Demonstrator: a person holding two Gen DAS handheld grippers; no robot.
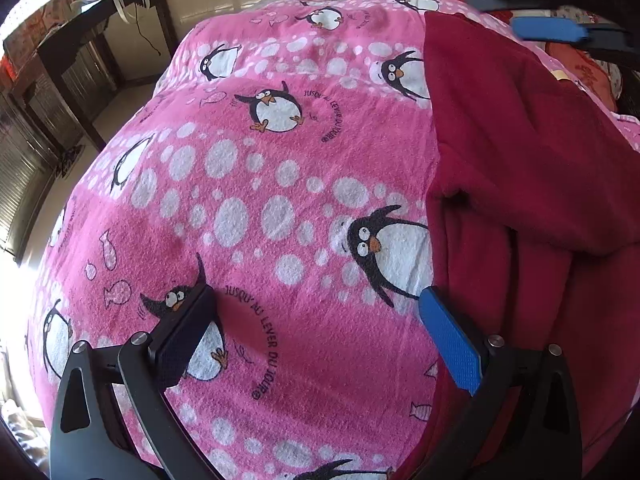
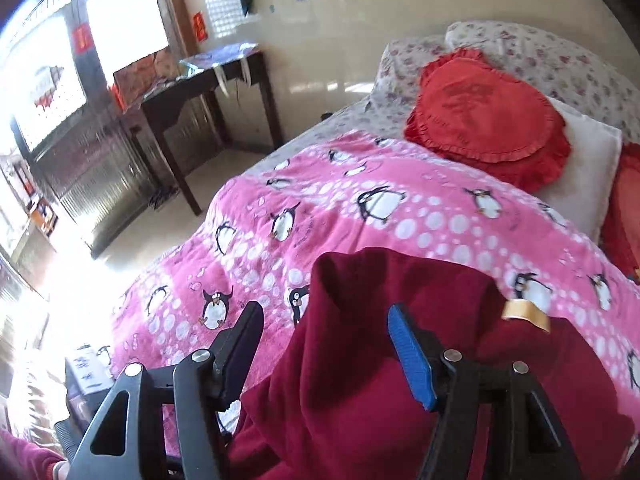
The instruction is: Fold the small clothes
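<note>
A dark red fleece garment [image 1: 520, 184] lies on the pink penguin blanket [image 1: 280, 160], along the right side of the left wrist view. My left gripper [image 1: 316, 296] is open and empty, low over the blanket, its blue finger at the garment's left edge. My right gripper [image 2: 324, 316] is open above the garment [image 2: 380, 380], which lies in folds under it with a gold label [image 2: 526, 312] at its far edge. The right gripper also shows in the left wrist view [image 1: 532, 8], at the garment's far end.
A red heart-shaped cushion [image 2: 488, 120] and floral pillows [image 2: 560, 56] lie at the bed's head. A dark wooden table [image 2: 208, 92] stands by the wall beyond the bed, left of it. The blanket's edge falls away at the left.
</note>
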